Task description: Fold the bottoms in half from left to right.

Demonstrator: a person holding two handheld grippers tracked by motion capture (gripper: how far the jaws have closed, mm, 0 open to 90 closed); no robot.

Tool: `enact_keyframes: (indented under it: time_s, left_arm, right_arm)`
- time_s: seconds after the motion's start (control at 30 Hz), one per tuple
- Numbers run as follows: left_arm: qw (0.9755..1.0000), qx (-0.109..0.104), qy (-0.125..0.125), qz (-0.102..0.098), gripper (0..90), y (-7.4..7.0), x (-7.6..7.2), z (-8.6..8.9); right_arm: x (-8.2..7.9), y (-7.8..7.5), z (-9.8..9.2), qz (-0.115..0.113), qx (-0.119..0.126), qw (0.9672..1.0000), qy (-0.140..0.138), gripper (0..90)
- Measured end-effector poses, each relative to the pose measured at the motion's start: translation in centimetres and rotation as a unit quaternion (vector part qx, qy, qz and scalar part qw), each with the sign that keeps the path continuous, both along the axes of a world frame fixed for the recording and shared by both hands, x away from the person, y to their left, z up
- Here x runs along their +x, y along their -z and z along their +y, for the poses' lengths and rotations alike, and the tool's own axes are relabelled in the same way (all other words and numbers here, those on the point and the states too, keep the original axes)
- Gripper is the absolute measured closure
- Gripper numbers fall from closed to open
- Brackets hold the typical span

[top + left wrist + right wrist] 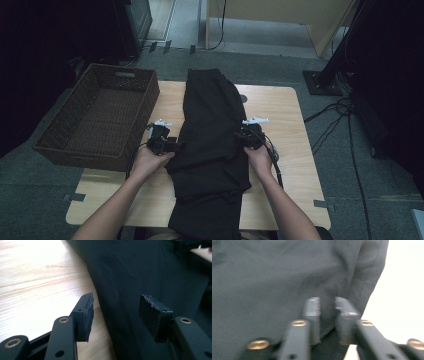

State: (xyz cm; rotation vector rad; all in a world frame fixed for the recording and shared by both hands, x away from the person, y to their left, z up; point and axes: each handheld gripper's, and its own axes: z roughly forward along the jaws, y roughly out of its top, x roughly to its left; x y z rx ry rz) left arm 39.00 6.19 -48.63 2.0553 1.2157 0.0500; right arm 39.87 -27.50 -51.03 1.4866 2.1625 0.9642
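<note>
Grey carpet lies around a light wooden desk (290, 150), and dark equipment stands at the sides of the room. On the left edge of the desk sits a brown woven basket (75, 150); its inside looks bare, with nothing lying in it. I can read no label or writing anywhere.

A black garment (210, 135) lies lengthwise along the middle of the desk, from the far edge to the near edge, where it hangs over a little.

The left claw (172, 145) is at the left border of the garment. In the left gripper view its jaws stand apart, one over the bare wood and one over the black cloth, and no cloth is pinched.

The right claw (243, 136) is at the right border of the garment. In the right gripper view its jaws are narrow, with a fold of the cloth between them.
</note>
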Motion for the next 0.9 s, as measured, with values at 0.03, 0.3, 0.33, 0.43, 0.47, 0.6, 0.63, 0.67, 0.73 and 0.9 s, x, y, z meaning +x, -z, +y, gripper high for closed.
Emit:
enact_keyframes:
  time_s: [0.03, 0.3, 0.33, 0.43, 0.47, 0.6, 0.63, 0.67, 0.73, 0.9]
  left_arm:
    - [1.0, 0.002, 0.0, 0.002, 48.1, 0.1, 0.2, -0.1]
    - [0.9999, 0.004, 0.003, 0.011, 54.7, 0.3, 0.5, -0.8]
    - [0.9999, 0.007, 0.003, 0.008, 53.3, 0.2, 0.4, -0.9]
    - [0.9996, 0.027, 0.011, 0.002, 49.6, 0.1, 0.2, -1.2]
    - [0.9995, 0.028, 0.012, 0.003, 49.2, 0.2, 0.2, -1.2]
    - [0.9997, 0.018, 0.015, 0.008, 60.5, 0.6, 0.3, -1.1]
    - [0.9997, 0.014, 0.017, 0.011, 64.2, 0.7, 0.4, -1.1]
    - [0.9997, 0.01, 0.018, 0.016, 70.1, 0.8, 0.4, -1.2]
    - [0.9996, 0.014, 0.021, 0.015, 82.5, 1.0, 0.5, -1.4]
    - [0.9994, 0.024, 0.023, -0.009, 89.6, 0.6, 0.5, -1.6]
  right_arm:
    - [0.0, -0.1, -0.2, 0.003, -0.001, 1.0, 0.001, 89.0]
    - [-0.7, -1.6, -2.1, 0.0, 0.051, 0.9986, 0.011, 74.1]
    - [-1.3, -1.7, -1.9, -0.003, 0.053, 0.9986, 0.009, 70.4]
    - [-2.6, -1.8, -1.2, -0.005, 0.05, 0.9987, 0.006, 60.3]
    - [-3.0, -1.7, -1.0, -0.005, 0.047, 0.9989, 0.004, 58.0]
    - [-4.2, -1.0, -0.4, 0.017, 0.048, 0.9987, -0.006, 58.8]
    - [-4.3, -0.8, -0.3, 0.02, 0.047, 0.9986, -0.011, 63.1]
    - [-4.3, -0.6, -0.1, 0.023, 0.044, 0.9986, -0.015, 67.5]
    - [-4.1, -0.3, 0.1, 0.032, 0.042, 0.9982, -0.03, 83.2]
    - [-3.3, -0.5, 0.0, 0.04, 0.032, 0.998, -0.037, 90.0]
